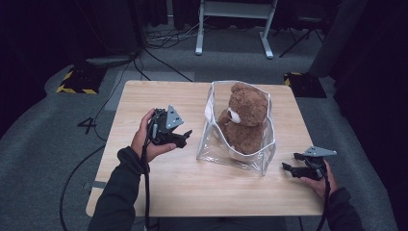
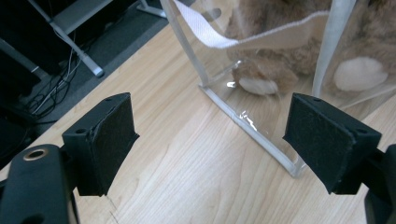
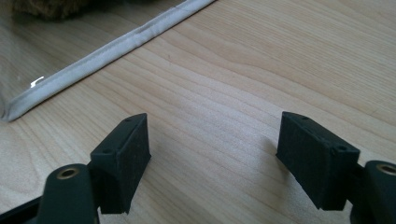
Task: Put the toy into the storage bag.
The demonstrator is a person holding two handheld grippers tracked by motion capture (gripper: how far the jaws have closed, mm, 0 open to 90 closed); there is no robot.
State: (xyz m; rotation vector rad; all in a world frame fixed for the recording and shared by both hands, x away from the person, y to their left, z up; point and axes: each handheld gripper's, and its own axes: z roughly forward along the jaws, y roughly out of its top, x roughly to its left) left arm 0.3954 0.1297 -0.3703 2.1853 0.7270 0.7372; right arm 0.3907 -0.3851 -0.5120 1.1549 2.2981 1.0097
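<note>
**Two open grippers beside a bear in a clear bag**

Black jaws of the left gripper (image 2: pixel 210 140) stand wide apart, with nothing between them but bare wood. Just past those jaws, a little to their right side, is the corner of the clear bag (image 2: pixel 252 126), with its white edge strip resting on the table (image 2: pixel 187 177). Inside the bag sits a brown teddy bear (image 2: pixel 280 70), its pale paws pressed near the plastic. A white strap (image 2: pixel 205 32) hangs across the top of the bag.

From the high view, the left gripper (image 1: pixel 185 135) is held in a hand (image 1: pixel 146 139) and points toward the bag (image 1: pixel 211 154), close to it but not touching. The bear (image 1: pixel 245 122) sits upright in the bag.

On the other side, the right gripper (image 1: pixel 288 167) is also wide open and holds nothing. It points at the bag's near corner, a bit apart from it. In the right gripper view, its jaws (image 3: pixel 212 158) hover over the wood, and the bag's white bottom edge (image 3: pixel 112 49) runs ahead and to the left of them.
</note>
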